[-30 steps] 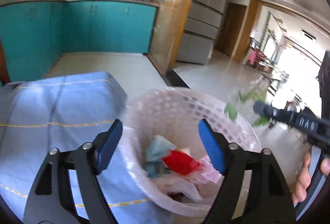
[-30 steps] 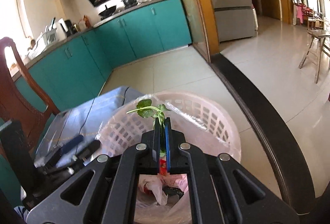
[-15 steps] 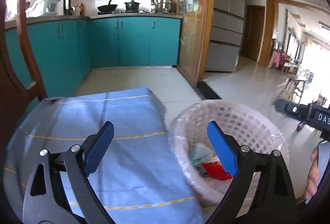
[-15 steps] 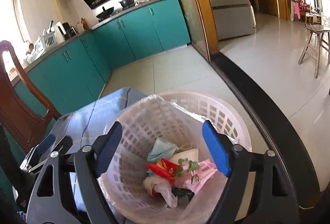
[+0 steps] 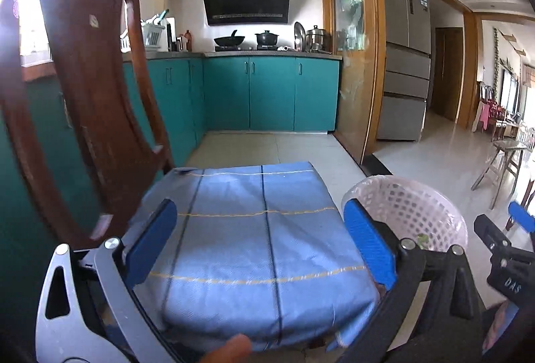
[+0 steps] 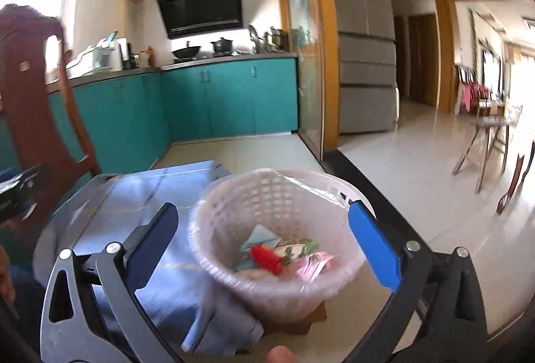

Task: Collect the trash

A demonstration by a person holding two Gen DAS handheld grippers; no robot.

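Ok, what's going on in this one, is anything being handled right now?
Nothing is held at this moment. A person carries tongs in each hand, and both the left tongs and the right tongs are open and empty. The white basket beside the blue cloth already holds trash: a green sprig, a red wrapper and pink scraps. No trash shows on the cloth.

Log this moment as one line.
left gripper: open, empty | right gripper: open, empty | basket: holds trash | cloth: bare
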